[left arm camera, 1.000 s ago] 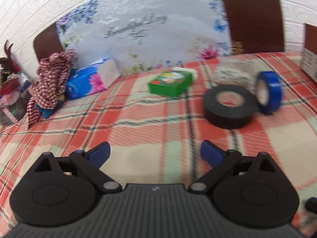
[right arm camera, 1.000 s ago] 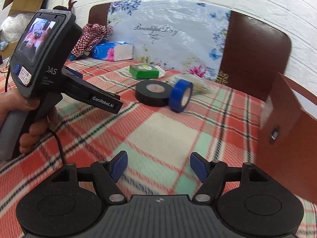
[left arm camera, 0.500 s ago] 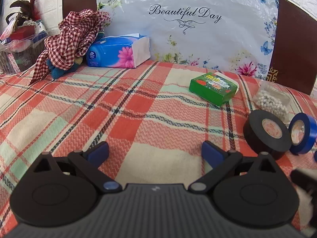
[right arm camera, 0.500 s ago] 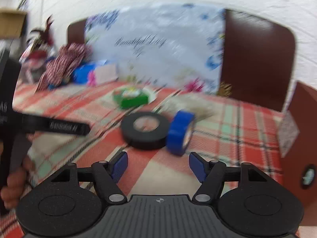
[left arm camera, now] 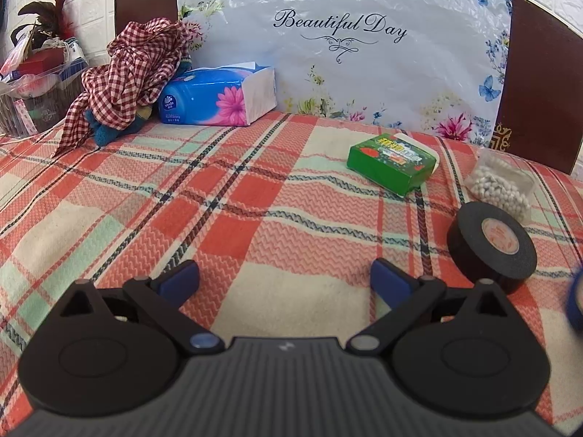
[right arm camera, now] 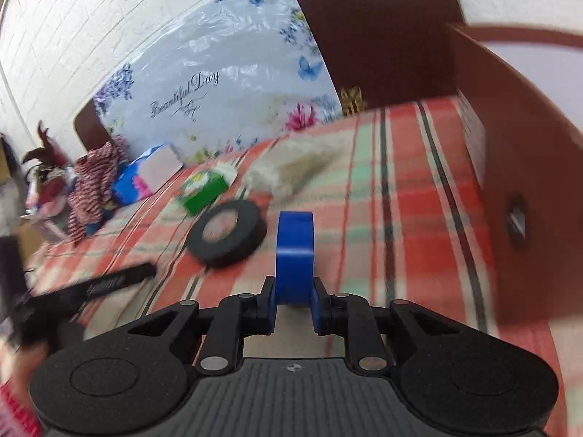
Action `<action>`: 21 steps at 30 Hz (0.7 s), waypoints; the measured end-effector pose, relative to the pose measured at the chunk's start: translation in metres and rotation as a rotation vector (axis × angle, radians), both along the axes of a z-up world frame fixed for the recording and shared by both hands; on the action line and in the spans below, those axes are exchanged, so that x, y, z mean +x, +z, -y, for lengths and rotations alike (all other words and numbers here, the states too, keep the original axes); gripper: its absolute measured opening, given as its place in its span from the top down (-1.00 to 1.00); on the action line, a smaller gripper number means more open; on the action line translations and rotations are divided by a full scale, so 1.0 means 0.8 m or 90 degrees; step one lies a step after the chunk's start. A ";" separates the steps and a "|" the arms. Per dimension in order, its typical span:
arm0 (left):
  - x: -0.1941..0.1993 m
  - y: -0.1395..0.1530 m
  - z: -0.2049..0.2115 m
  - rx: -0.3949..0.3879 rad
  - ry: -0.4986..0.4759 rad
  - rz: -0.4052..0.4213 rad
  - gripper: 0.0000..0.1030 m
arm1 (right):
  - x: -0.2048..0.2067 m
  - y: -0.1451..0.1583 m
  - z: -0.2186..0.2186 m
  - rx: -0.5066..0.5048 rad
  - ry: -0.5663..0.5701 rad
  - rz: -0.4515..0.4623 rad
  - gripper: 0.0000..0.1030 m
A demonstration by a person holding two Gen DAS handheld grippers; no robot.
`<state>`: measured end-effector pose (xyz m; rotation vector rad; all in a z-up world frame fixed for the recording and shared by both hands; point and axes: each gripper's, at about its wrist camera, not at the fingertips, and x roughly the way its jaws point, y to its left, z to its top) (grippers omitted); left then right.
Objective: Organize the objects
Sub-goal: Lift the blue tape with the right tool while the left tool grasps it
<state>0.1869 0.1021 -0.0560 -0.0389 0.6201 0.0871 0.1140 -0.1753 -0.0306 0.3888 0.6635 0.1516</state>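
Note:
A blue tape roll stands on edge in the right wrist view. My right gripper is closing on it, and both pads press its flat sides. The same roll shows as a blur at the right edge of the left wrist view. A black tape roll lies flat just left of it. My left gripper stands open over the plaid cloth with nothing between its fingers. Further back lie a green box and a bag of white beads.
A brown cardboard box stands close on the right. A blue tissue pack and a checkered cloth sit at the back left. A floral bag leans on the chair. The left hand-held gripper body shows blurred at left.
The right gripper moved in on the blue tape roll, rolled, and went from wide open to shut on it. The left view levelled out a second ago, then stayed still.

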 end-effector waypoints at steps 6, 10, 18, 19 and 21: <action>-0.003 0.001 0.007 0.024 0.008 0.000 -0.97 | -0.133 0.002 0.033 0.014 0.024 -0.005 0.49; -0.021 0.006 0.031 0.090 0.002 0.007 -0.96 | -0.191 0.014 0.045 -0.110 -0.040 0.033 -0.58; -0.116 0.047 0.123 -0.087 -0.233 -0.051 -0.75 | -0.215 0.008 0.053 -0.208 -0.050 0.069 -0.56; -0.129 0.055 0.143 -0.097 -0.278 -0.056 -0.73 | -0.212 0.007 0.048 -0.226 -0.035 0.073 -0.56; -0.150 0.066 0.187 -0.076 -0.353 -0.069 -0.67 | -0.208 0.006 0.036 -0.270 -0.003 0.081 -0.54</action>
